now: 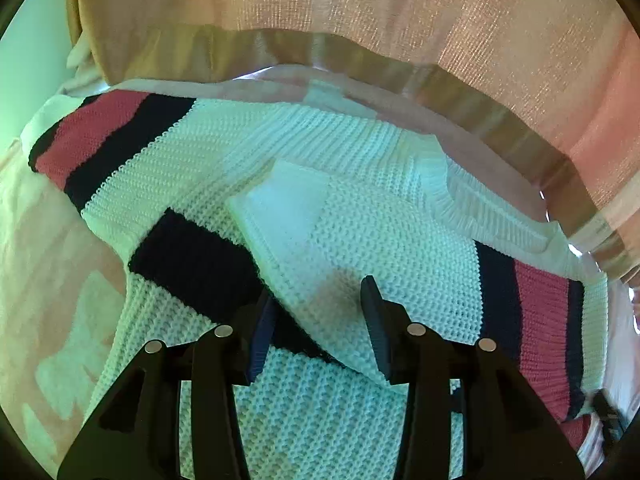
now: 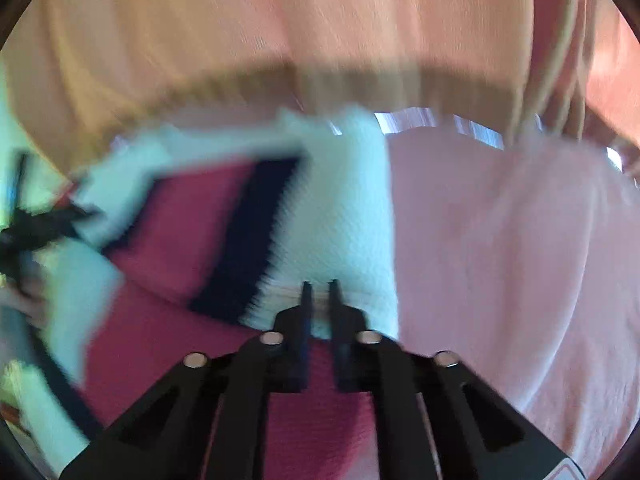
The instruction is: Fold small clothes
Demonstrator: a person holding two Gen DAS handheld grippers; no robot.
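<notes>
A white waffle-knit sweater [image 1: 360, 224] with navy and red stripes is lying spread on a pink sheet [image 1: 48, 248], close under a peach curtain [image 1: 360, 20] whose darker hem is hanging just behind it. In the left wrist view, a sleeve with a navy band [image 1: 192, 256] is lying folded across the sweater's body, and a white label [image 1: 288, 200] is showing beside the ribbed neckline [image 1: 456, 196].

The left gripper [image 1: 318, 320] is hanging over that folded part with its fingers [image 1: 374, 320] standing wide apart and nothing between them; a fold of white knit is lying under the gap.

The right wrist view is blurring heavily. There the right gripper [image 2: 320, 300] is sitting at the edge of the sweater [image 2: 340, 220], its fingers [image 2: 306, 304] drawn narrow with only a thin gap, and the white ribbed edge is lying right at the tips. Whether they are actually pinching the knit, I cannot tell through the blur. Red and navy bands are running to the left of the tips, and bare pink sheet [image 2: 500, 260] is lying to the right. At the far left edge, the other gripper [image 2: 36, 228] is showing as a dark shape.
</notes>
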